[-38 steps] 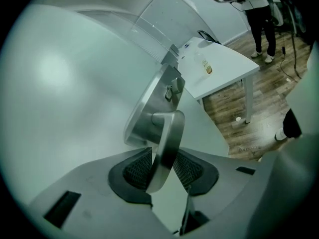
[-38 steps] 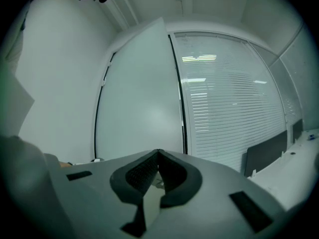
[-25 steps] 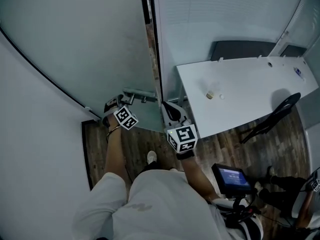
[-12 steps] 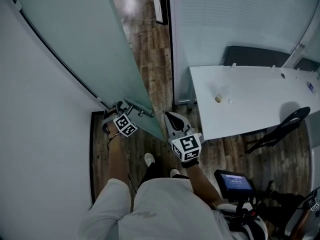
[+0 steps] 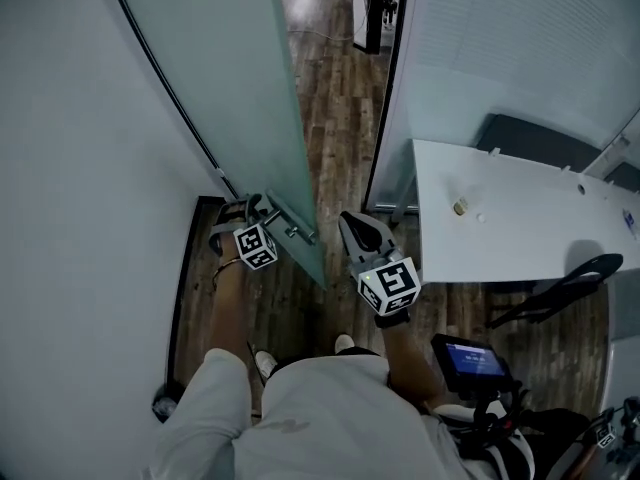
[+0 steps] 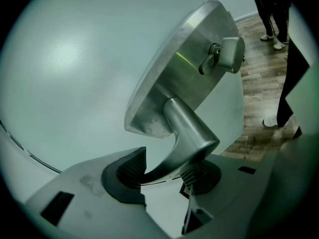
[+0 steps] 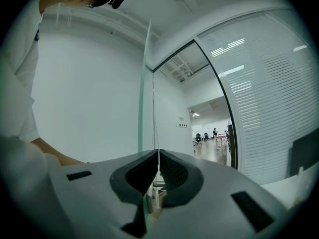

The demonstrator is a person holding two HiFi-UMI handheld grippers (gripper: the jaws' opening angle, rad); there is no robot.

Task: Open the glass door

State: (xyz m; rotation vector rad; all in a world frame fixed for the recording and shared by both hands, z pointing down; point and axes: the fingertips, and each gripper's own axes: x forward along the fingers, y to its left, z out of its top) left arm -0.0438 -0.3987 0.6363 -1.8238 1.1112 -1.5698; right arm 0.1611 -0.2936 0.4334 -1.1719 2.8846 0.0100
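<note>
The frosted glass door point(image 5: 220, 78) stands swung inward, its free edge near my left hand. My left gripper point(image 5: 258, 211) grips the metal lever handle point(image 5: 290, 225) on that edge. In the left gripper view the lever point(image 6: 189, 133) runs down from its steel plate point(image 6: 174, 78) between the pads of the left gripper point(image 6: 167, 171); these jaws have just opened a little and still hold it. My right gripper point(image 5: 352, 226) hovers to the right of the door edge, shut and empty. In the right gripper view the right gripper point(image 7: 158, 158) points level along the door's thin edge point(image 7: 145, 108).
The open doorway shows wooden floor point(image 5: 335, 78) beyond a black frame post point(image 5: 385, 118). A partition with blinds point(image 5: 500, 48) and a white table point(image 5: 530, 228) stand at the right, with a dark chair point(image 5: 560, 288) and a screen point(image 5: 470, 360). A white wall point(image 5: 80, 218) closes the left. A person's legs point(image 6: 271, 14) stand beyond the door.
The door has swung further open toward the left wall, and the gap at the frame has widened. My left gripper moved with the handle. The right gripper shifted right and stayed shut.
</note>
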